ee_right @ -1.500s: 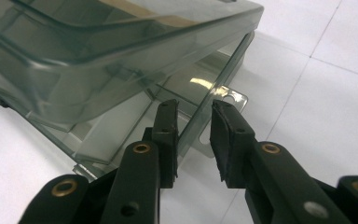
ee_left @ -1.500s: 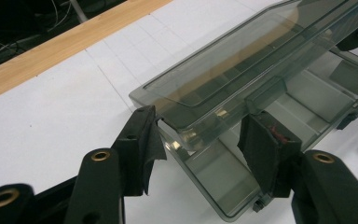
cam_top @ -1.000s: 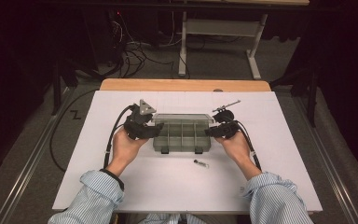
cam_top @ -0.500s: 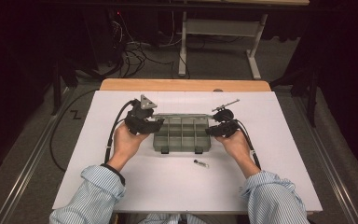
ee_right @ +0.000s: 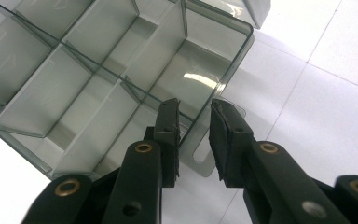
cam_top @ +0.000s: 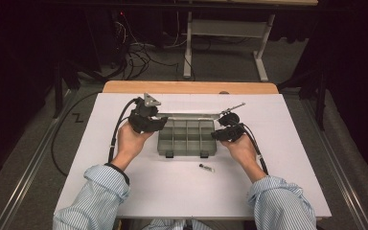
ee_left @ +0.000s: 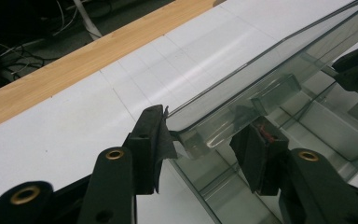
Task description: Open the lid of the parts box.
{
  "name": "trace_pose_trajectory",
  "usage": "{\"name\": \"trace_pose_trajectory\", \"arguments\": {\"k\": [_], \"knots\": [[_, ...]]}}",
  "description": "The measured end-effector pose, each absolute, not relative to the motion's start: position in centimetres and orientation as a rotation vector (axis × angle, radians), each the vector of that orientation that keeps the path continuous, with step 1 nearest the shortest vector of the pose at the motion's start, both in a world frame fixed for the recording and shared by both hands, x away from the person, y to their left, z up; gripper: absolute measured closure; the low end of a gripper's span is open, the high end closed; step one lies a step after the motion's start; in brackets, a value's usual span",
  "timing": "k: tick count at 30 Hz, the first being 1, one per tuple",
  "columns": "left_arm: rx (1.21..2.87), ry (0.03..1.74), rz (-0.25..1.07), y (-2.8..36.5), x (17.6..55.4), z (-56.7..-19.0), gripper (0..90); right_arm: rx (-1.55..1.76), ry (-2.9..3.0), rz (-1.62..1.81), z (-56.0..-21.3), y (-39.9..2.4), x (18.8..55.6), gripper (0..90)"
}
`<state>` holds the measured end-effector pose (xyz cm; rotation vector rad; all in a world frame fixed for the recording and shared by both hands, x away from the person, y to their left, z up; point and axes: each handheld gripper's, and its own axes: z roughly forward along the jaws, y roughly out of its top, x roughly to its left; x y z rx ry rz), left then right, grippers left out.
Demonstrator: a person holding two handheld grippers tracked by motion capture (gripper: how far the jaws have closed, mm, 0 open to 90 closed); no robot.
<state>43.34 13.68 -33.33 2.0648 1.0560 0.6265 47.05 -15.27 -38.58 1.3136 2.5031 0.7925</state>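
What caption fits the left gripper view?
Left gripper jaws straddle the raised clear lid of the compartment box.

One compartment box (cam_top: 187,136), one small screw (cam_top: 206,167), two grippers: left gripper (cam_top: 159,123), right gripper (cam_top: 219,134).

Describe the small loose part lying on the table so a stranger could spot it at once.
On the white table, find the clear compartment box between the two hands. Just in front of its near edge lies a small dark-and-silver part, the one loose item there, touching nothing.
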Motion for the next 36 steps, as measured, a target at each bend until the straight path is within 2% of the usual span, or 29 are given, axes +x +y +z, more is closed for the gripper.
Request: {"name": "trace_pose_trajectory", "arguments": {"k": [6,7,9,10,11,17,36], "knots": [[2.045,1.072,0.61,13.9,43.9,-33.3,55.9,1.318,2.506,0.792,-38.6,-15.3,47.1,74.9],[1.972,1.12,0.565,13.5,43.8,-33.5,56.6,1.316,2.507,0.79,-38.6,-15.3,47.1,74.9],[1.972,1.124,0.562,13.6,44.0,-33.6,58.0,1.316,2.507,0.79,-38.6,-15.3,47.1,74.9],[2.033,1.089,0.597,14.1,44.4,-33.4,58.5,1.316,2.507,0.79,-38.6,-15.3,47.1,74.9],[1.975,1.13,0.557,13.8,44.3,-33.7,59.0,1.315,2.507,0.79,-38.6,-15.3,47.1,74.9],[2.026,1.129,0.573,14.2,45.3,-33.9,61.4,1.305,2.514,0.791,-38.6,-15.3,47.2,74.9],[1.981,1.177,0.541,14.6,47.0,-34.0,65.2,1.315,2.513,0.786,-38.5,-15.3,47.2,75.0]]}}
